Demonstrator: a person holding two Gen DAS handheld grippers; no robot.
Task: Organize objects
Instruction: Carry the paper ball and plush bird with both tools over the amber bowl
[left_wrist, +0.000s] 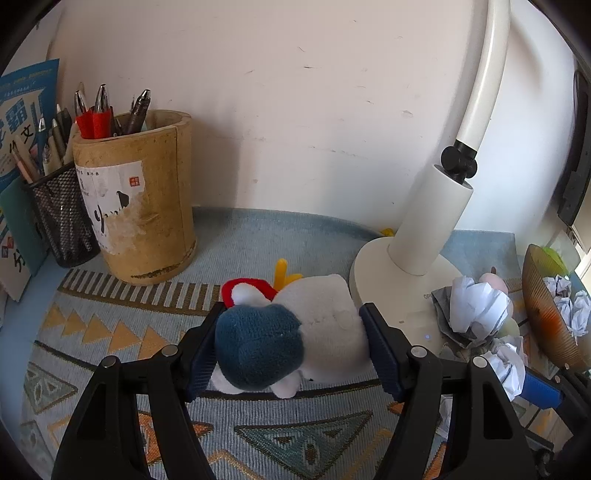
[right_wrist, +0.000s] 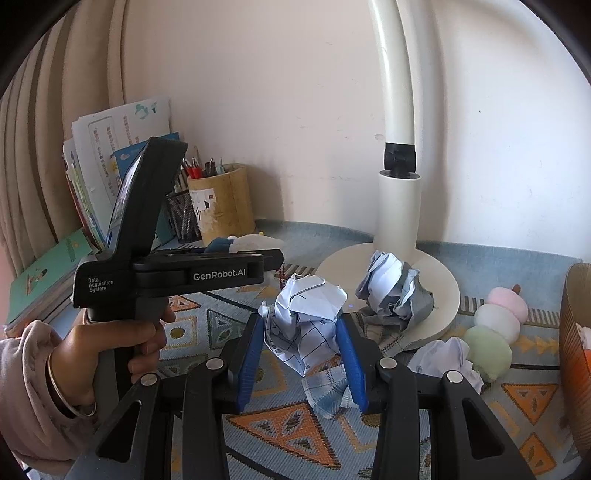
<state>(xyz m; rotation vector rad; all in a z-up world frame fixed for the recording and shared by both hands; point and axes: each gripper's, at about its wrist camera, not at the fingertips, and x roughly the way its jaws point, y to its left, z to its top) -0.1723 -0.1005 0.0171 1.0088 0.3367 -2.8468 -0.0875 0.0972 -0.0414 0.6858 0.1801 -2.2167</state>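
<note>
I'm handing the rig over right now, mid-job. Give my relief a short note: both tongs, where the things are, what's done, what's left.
Left tongs: closed around the plush toy on the patterned mat, near the bamboo pen holder.
Right tongs: shut on a crumpled paper ball.
Another paper ball sits on the lamp base; a third lies beside the dango skewer toy.
Done: some paper balls already in the brown basket.
Left: probably bin the held ball and the other two, then place both toys.
</note>
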